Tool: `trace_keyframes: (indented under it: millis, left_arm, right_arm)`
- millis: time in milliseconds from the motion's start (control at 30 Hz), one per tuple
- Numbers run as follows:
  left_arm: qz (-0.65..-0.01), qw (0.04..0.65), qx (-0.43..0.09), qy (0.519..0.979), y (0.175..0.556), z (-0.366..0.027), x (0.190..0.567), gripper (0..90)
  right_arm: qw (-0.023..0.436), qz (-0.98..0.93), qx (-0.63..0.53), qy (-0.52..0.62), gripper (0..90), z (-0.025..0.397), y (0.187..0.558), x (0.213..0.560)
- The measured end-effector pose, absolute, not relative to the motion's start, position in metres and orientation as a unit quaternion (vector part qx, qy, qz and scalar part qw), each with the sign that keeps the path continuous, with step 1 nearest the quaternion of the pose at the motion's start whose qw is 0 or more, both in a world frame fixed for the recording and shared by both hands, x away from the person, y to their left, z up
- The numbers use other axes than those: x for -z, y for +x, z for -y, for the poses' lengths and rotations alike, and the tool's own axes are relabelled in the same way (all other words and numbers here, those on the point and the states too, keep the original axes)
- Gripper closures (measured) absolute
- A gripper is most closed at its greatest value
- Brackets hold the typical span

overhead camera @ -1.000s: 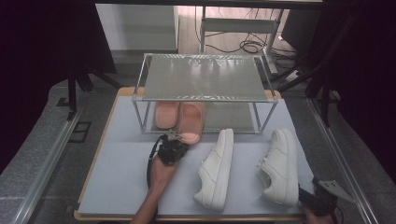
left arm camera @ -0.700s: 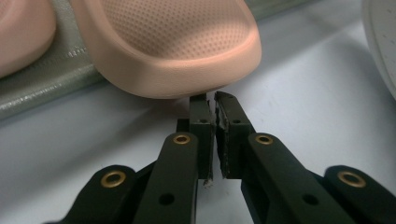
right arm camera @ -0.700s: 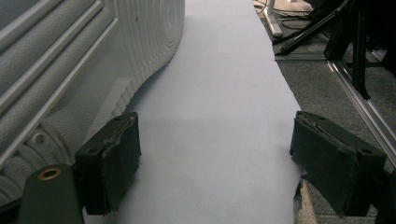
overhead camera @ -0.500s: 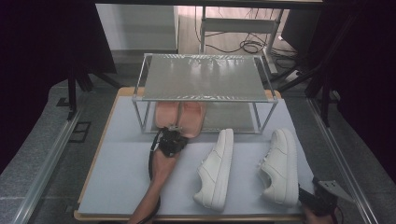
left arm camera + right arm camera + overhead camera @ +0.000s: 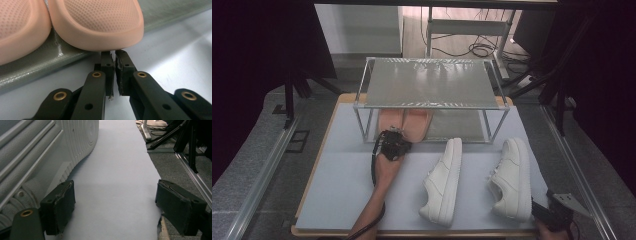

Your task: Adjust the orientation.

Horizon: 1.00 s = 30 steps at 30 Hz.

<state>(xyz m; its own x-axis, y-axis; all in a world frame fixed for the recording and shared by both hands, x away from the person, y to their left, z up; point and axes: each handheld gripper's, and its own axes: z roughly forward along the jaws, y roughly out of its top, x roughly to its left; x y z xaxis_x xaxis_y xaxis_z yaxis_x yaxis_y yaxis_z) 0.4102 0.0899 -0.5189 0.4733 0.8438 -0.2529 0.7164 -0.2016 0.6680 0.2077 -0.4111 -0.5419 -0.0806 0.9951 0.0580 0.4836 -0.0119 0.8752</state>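
The two-tier shoe rack [image 5: 430, 90] carries the pink slippers [image 5: 404, 122] on its lower shelf, directly ahead of the left gripper [image 5: 394, 142]. Judged status: slippers stowed; both white sneakers [image 5: 444, 180] remain on the mat, to that gripper's right. Left gripper: forearm extended forward, jaws pressed nearly together, empty, tips at the slipper's heel edge [image 5: 100, 22]. Right gripper [image 5: 552, 212]: jaws spread wide, empty, beside the right-hand sneaker's sole [image 5: 37, 157].

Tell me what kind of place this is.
Probably a lab recording bench, not a home: a shoe rack staged on a padded table, dark curtains around it, cables on the floor behind.
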Motion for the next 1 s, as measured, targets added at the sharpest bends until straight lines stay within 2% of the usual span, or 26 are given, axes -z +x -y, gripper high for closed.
trace_keyframes:
  millis: [233, 633, 833, 1000]
  left_arm:
    - [-0.507, 0.376, -0.085, 0.771, 0.411, -0.090, 0.518, 84.0]
    - [-0.479, 0.387, -0.105, 0.781, 0.390, -0.091, 0.504, 79.3]
    - [-0.476, 0.386, -0.118, 0.782, 0.378, -0.098, 0.501, 70.7]
    - [-0.471, 0.389, -0.128, 0.781, 0.368, -0.105, 0.499, 59.4]
  right_arm:
    - [0.327, -0.622, -0.391, 0.594, 16.1, 0.411, 0.208, 0.542]
    - [0.327, -0.622, -0.391, 0.594, 16.0, 0.411, 0.208, 0.542]
    - [0.327, -0.622, -0.391, 0.594, 16.1, 0.411, 0.208, 0.542]
    - [0.327, -0.622, -0.391, 0.594, 16.1, 0.411, 0.208, 0.542]
